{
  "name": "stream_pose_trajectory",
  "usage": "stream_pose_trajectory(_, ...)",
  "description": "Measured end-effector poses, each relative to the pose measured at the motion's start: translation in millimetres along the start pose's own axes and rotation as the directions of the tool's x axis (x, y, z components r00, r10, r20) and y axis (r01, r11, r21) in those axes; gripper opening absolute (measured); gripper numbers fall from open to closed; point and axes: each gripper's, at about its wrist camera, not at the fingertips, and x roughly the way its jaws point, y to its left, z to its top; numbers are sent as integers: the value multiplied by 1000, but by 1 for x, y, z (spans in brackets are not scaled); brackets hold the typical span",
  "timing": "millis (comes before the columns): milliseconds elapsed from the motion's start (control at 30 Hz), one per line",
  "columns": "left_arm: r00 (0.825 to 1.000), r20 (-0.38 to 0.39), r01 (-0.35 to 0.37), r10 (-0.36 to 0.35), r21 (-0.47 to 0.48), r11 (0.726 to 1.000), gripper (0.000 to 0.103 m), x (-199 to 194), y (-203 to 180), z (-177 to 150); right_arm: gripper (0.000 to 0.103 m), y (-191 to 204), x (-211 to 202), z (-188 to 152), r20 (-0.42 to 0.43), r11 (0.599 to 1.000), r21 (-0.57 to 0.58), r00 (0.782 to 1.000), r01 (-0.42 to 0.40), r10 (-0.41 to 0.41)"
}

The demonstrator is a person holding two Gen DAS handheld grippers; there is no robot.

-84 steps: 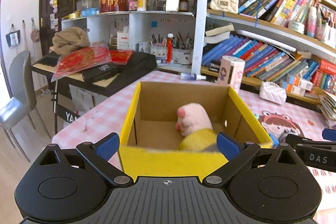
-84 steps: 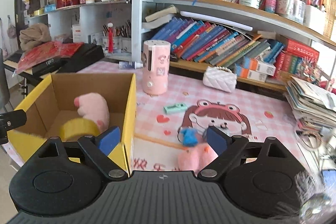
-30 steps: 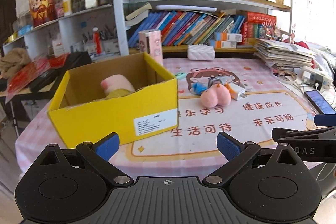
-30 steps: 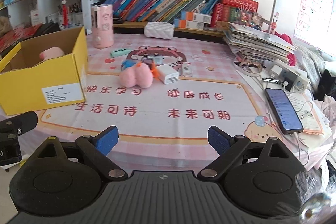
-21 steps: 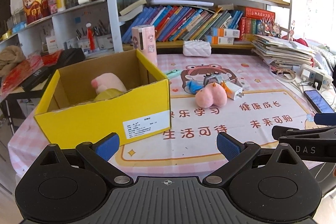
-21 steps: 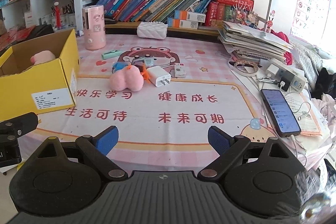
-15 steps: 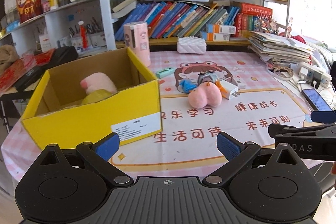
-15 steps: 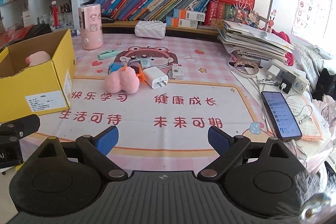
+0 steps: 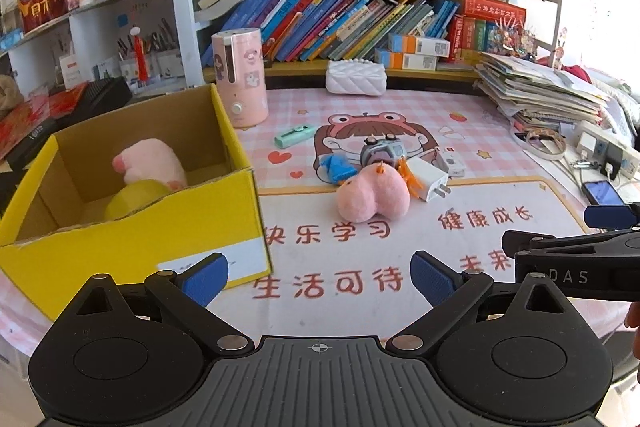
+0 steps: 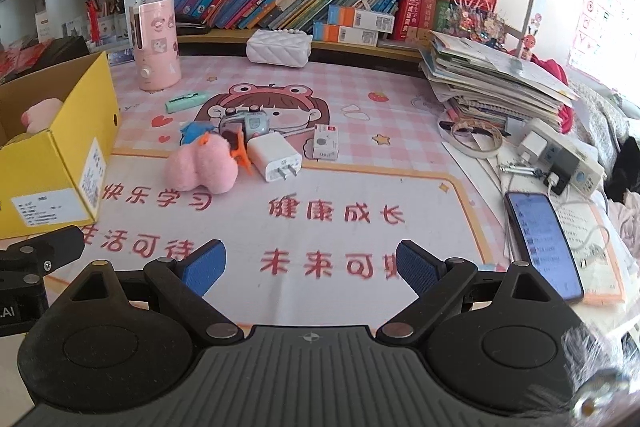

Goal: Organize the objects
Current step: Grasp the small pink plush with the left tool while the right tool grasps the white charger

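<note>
Surface: a table was covered by a pink checked cloth and a cartoon mat printed with red characters.
Room: bookshelves packed with leaning books were seen along the far edge at 12 o'clock; a paper stack lay at 2 o'clock in the right wrist view, with a phone and a power strip at 3 o'clock.
Box: a yellow cardboard box was placed at 10 o'clock in the left wrist view, open-topped, with a pink plush and a yellow roll inside.
Loose objects: a pink plush toy was seen on the mat near the centre, just beside a white charger, a small camera and a blue item.
Charger axis: the long axis was laid from 11 to 5 o'clock, the prongs pointed toward 5.
Green case: the long axis was laid roughly from 8 to 2 o'clock.
Left gripper: the jaws were spread wide and nothing was held.
Right gripper: the jaws were spread wide over bare mat and nothing was held.
</note>
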Motion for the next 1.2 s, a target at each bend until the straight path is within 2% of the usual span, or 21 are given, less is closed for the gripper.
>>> stream_pose_trajectory(367, 999, -23, -24, 24, -10, 1000, 96, 32, -30, 23, 92, -29, 41, 30, -15, 998, -30, 999, -50, 49)
stream_pose_trajectory(600, 997, -53, -63, 62, -14, 998, 85, 50, -42, 33, 88, -47, 64, 47, -16, 993, 0, 993, -119, 119)
stream_pose_trajectory(800, 993, -58, -107, 106, -13, 994, 84, 62, -51, 42, 80, -57, 81, 59, -5, 980, 16, 980, -197, 197)
stream_pose_trajectory(1100, 986, -74, -152, 151, -14, 988, 80, 81, -64, 53, 79, -69, 98, 75, 27, 966, 14, 965, -260, 259)
stream_pose_trajectory(1200, 984, -82, -158, 156, -22, 987, 72, 88, -66, 55, 79, -74, 105, 79, 22, 964, 21, 964, -265, 265)
